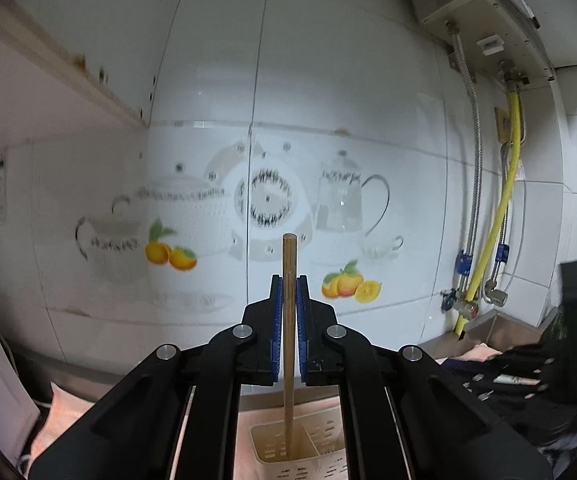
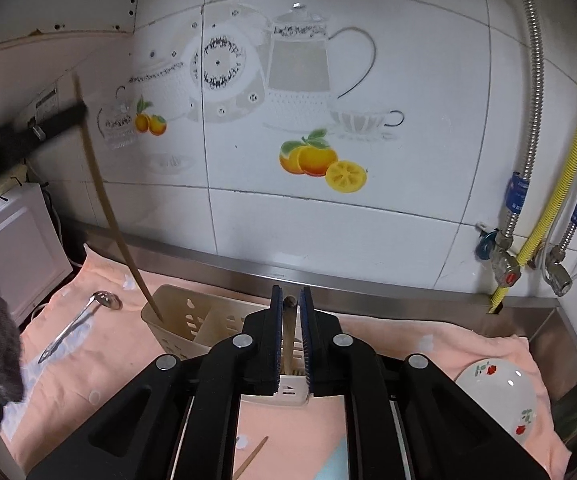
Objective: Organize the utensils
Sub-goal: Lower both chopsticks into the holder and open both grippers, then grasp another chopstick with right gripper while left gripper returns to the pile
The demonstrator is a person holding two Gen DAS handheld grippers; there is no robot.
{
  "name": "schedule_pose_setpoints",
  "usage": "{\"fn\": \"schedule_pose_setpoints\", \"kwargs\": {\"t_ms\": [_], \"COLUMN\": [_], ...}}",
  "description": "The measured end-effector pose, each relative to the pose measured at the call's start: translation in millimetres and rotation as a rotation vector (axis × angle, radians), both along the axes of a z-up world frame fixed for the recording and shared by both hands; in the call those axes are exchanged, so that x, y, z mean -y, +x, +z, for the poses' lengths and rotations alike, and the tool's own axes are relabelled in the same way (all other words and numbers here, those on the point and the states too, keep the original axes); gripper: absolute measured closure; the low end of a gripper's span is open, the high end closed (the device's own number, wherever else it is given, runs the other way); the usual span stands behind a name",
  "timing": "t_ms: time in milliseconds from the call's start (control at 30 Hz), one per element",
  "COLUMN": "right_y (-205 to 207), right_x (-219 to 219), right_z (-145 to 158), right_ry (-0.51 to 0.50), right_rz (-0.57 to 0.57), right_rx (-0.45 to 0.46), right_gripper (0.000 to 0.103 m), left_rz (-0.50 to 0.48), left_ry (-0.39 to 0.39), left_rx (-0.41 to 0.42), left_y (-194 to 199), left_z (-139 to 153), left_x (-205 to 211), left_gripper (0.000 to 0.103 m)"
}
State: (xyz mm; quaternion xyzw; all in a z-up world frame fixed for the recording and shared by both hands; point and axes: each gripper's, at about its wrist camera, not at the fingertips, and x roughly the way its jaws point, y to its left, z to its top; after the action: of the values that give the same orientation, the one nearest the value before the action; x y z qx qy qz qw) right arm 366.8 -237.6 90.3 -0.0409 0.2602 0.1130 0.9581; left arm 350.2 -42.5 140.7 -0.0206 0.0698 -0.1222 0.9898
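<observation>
Left tool [image 1: 289,312] clamped a chopstick [image 1: 289,280] upright in the holder [image 1: 272,448]; right tool [image 2: 289,332] gripped another chopstick [image 2: 288,332].

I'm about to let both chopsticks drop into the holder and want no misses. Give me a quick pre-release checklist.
1. Left hand-held gripper shut on its chopstick: ok.
2. Left chopstick's lower end inside a compartment of the utensil holder: ok.
3. Right hand-held gripper shut on its chopstick: ok.
4. Right chopstick's tip inside the holder: cannot tell, the fingers hide it.
5. Holder upright on the pink cloth: ok.
6. Everything collected: not ok, a ladle and another chopstick lie on the cloth.
</observation>
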Motion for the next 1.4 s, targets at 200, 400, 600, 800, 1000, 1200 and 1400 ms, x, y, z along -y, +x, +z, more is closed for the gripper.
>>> {"fn": "schedule_pose_setpoints", "kwargs": {"t_ms": [200,400,600,800,1000,1200,1400], "right_y": [-22,-52,-88,-129,-165,-193,-199], "right_x": [7,12,10,-4,-22,-41,-57], "right_z": [4,-4,-24,-65,-119,-173,-202], "right_ry": [0.007,0.028,0.063,0.026,0.03,0.043,0.083], "right_rz": [-0.012,-0.021,-0.014,-0.018,0.0,-0.026,-0.044], "right_rx": [0.042,0.049,0.013,-0.047,-0.165,-0.267,-0.342], "right_gripper": [0.076,0.067,0.059,0.059,0.059,0.061,0.071], "left_rz": [-0.001,-0.003,0.012,0.041,0.054,0.096,0.138], "left_ry": [-0.01,-0.009,-0.004,0.021,0.018,0.0,-0.015], "left_rx": [-0.083,-0.115,-0.116,-0.125,-0.187,-0.258,-0.302], "left_y": [17,15,-5,-42,-81,-112,-139], "left_z": [-22,-32,-28,-28,-49,-79,-107], "left_x": [-9,-15,-21,-33,-51,-72,-91], "left_gripper": [0.097,0.095,0.073,0.055,0.043,0.034,0.03]}}
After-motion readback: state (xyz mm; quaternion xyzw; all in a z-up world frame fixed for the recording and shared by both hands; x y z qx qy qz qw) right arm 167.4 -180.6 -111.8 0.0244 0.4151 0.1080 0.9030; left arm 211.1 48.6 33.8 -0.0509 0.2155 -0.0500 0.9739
